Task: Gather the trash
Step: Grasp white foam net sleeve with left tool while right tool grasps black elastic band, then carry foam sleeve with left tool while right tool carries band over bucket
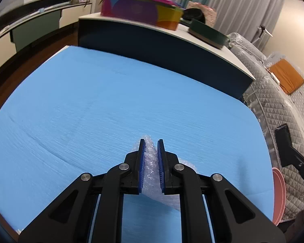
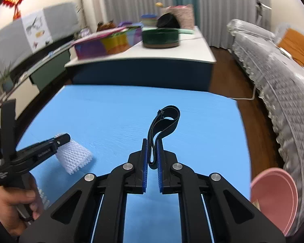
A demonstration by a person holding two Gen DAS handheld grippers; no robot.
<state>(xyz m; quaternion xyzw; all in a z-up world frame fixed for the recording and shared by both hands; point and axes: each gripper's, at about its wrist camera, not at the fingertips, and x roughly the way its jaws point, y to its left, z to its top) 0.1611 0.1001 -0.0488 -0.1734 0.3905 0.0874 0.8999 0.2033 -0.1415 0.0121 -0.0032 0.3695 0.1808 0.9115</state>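
You had one piece of trash in each tool. Your left tool was pinched nearly shut on a bit of bubble wrap, with the wrap squashed between the blue pads. In the right wrist view your left tool seemed to be on a white foam net, so I cannot tell if that was the same piece or a second one. It hung just above the blue surface, maybe touching it.

Your right tool was closed narrow on a black strap. The strap's bottom loop sat between the pads, and the rest stood up and curled over past the tips.

Both things looked very light and soft. The wrap and net would squash easily, so a gentle pinch was enough, and they would not break if dropped. The wrap looked a bit slippery, so holding it deep in the pads seemed smart. The strap looked bendy and floppy. Holding it at the fold seemed fine, but its loose end could swing and catch on things.

Your left hand gripped its handle low at the left side, with the tool pointing across the surface. Your right tool pointed forward, above the surface. A pink bowl sat at the right edge, near your right tool. That was likely where the trash should go.
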